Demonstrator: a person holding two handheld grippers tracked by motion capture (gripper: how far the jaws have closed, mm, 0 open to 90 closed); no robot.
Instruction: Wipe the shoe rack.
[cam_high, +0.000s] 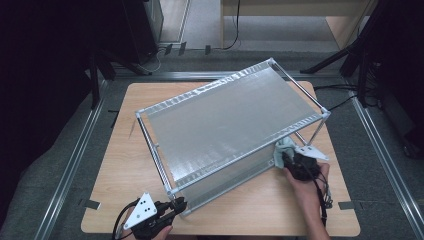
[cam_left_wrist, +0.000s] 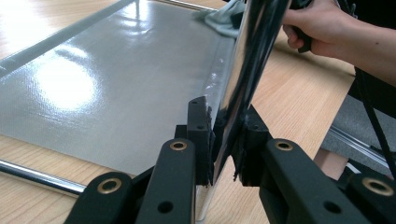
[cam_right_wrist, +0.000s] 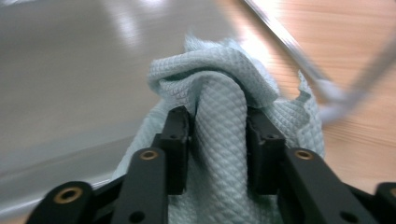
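Note:
A chrome wire rack (cam_high: 230, 120) with grey shiny liner sheets on its shelves stands askew on the wooden table (cam_high: 125, 165). At the rack's near left corner my left gripper (cam_high: 180, 204) is shut on the chrome corner post (cam_left_wrist: 247, 70); in the left gripper view the gripper (cam_left_wrist: 226, 140) clamps that post from both sides, low down. At the rack's right end my right gripper (cam_high: 287, 157) holds a pale blue waffle cloth (cam_high: 284, 147) against the lower shelf. In the right gripper view a fold of the cloth (cam_right_wrist: 219, 116) fills the gap of the gripper (cam_right_wrist: 218, 135), touching both pads.
The lower shelf liner (cam_left_wrist: 107, 79) stretches away to the cloth (cam_left_wrist: 219, 18) and the person's other hand (cam_left_wrist: 317, 23). A chrome leg (cam_right_wrist: 289, 46) runs past the cloth on the right. Metal rails (cam_high: 75, 160) border the table; dark equipment stands at the back left.

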